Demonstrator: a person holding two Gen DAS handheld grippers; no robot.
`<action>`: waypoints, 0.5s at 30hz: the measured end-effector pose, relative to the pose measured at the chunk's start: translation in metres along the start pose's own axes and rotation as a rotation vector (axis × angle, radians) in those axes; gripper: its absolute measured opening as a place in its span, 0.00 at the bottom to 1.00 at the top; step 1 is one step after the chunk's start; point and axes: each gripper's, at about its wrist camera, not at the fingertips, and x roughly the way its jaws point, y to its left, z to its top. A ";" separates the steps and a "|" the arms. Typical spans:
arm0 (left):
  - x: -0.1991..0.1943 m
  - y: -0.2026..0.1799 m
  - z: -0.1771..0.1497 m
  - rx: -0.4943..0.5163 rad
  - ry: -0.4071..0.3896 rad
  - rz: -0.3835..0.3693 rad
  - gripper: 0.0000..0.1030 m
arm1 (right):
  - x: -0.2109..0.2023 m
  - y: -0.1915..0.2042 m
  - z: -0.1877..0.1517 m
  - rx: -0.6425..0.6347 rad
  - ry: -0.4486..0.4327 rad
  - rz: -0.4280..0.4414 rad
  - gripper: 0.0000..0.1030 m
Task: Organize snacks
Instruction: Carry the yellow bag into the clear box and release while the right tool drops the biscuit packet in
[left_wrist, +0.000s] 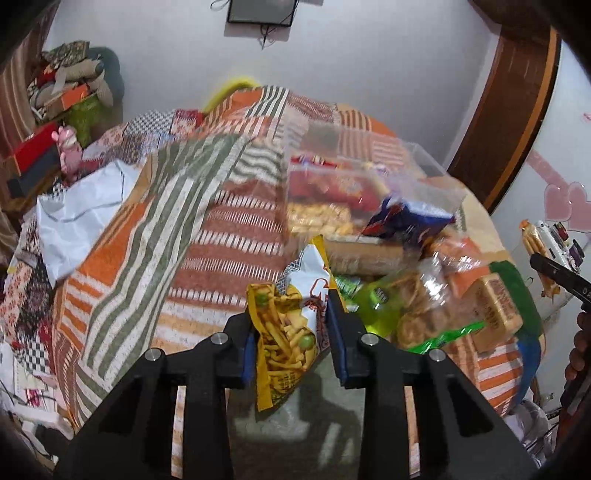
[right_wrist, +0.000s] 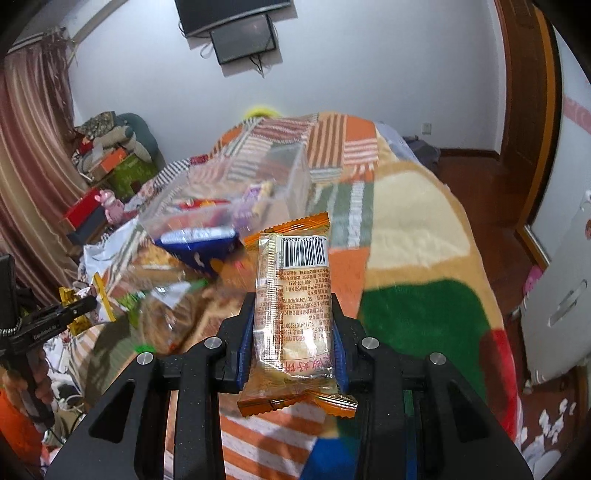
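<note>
Left tool (left_wrist: 293, 332) pinching crinkly yellow snack bag (left_wrist: 291, 325), right tool (right_wrist: 291, 339) clamping glossy clear-orange biscuit packet (right_wrist: 295, 314)

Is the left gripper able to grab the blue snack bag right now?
Probably not yet. The left gripper is already shut on a yellow snack packet, so its jaws are full. The blue snack bag lies uncovered on the pile ahead.

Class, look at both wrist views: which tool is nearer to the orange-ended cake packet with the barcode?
Right. The right tool is clamped on the cake packet. The left tool is off to the side, gripping a yellow noodle-snack bag instead.
</note>
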 end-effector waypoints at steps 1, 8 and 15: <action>-0.004 -0.002 0.005 0.004 -0.015 -0.005 0.31 | 0.000 0.002 0.003 -0.005 -0.010 0.003 0.31; -0.015 -0.017 0.036 0.021 -0.094 -0.040 0.31 | 0.005 0.016 0.023 -0.049 -0.066 0.019 0.31; -0.010 -0.035 0.066 0.056 -0.150 -0.060 0.31 | 0.012 0.022 0.042 -0.090 -0.113 0.018 0.31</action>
